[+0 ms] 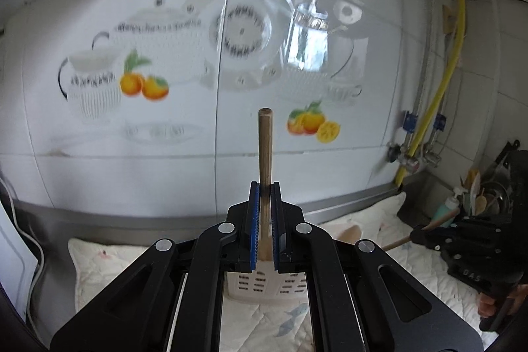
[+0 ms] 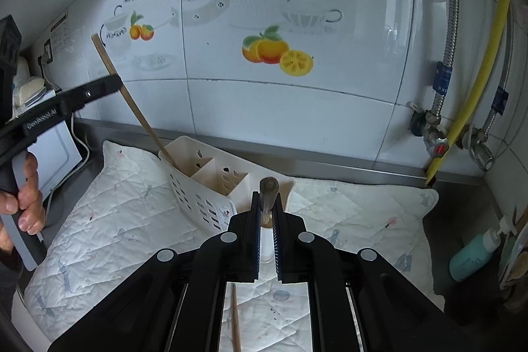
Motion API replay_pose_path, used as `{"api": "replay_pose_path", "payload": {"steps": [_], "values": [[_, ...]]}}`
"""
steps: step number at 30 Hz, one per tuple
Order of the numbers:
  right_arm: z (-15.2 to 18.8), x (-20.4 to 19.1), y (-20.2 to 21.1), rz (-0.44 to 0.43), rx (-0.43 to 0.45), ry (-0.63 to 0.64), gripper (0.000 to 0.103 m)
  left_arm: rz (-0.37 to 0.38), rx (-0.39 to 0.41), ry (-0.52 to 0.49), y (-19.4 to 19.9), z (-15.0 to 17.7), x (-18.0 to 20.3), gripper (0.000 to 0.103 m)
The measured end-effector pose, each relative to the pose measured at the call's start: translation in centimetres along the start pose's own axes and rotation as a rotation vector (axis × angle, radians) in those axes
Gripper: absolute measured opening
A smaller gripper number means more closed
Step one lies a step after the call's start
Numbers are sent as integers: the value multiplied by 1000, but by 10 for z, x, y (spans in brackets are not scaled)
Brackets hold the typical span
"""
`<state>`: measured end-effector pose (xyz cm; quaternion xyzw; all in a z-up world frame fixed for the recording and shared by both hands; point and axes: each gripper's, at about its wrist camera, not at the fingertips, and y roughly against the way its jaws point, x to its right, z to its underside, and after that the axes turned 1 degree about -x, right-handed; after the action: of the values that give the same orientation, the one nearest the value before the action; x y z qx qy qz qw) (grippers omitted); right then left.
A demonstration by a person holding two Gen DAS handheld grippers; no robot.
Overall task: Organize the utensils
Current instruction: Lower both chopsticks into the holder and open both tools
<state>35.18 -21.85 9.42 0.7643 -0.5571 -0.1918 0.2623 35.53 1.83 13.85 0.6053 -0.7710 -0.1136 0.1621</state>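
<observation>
The task looks to be at its midpoint: two utensils are in hand and neither is filed yet.

Nearest in the right wrist view, the right tool [image 2: 266,213] is clamped tight on a wooden handle [image 2: 268,191] seen end-on. Its working end is hidden below the jaws here, but the left wrist view shows it from the side as a wooden spoon [image 1: 392,238] gripped along its handle, the bowl hanging over the quilted cloth [image 2: 132,213] that covers the desk. One more thin wooden stick [image 2: 235,315] lies on that cloth beneath the tool, so at least that piece is left to do.

Further out, the left tool [image 2: 114,84], held by a person's hand [image 2: 28,197], is closed on a long wooden utensil handle [image 2: 132,101] whose lower end sits inside the left compartment of the white perforated utensil holder [image 2: 204,187]. Whether it rests on the bottom cannot be told, and its head is hidden by the holder's wall. The holder's other compartments look empty, though their floors are out of sight.

The left wrist view is blurred, and its far right corner, with a teal bottle [image 1: 447,208] and a rack of other utensils, is too dark and cut off to sort out.
</observation>
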Motion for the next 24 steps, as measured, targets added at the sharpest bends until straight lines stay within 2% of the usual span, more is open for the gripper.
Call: {"api": "replay_pose_path", "payload": {"steps": [4, 12, 18, 24], "values": [[2, 2, -2, -7, 4, -13, 7, -1, -25, -5, -8, 7, -1, 5], [0, 5, 16, 2, 50, -28, 21, 0, -17, -13, 3, 5, 0, 7], [6, 6, 43, 4, 86, -37, 23, -11, 0, -9, 29, 3, -2, 9], [42, -1, 70, -26, 89, -62, 23, -11, -30, -28, 67, 35, 4, 9]]}}
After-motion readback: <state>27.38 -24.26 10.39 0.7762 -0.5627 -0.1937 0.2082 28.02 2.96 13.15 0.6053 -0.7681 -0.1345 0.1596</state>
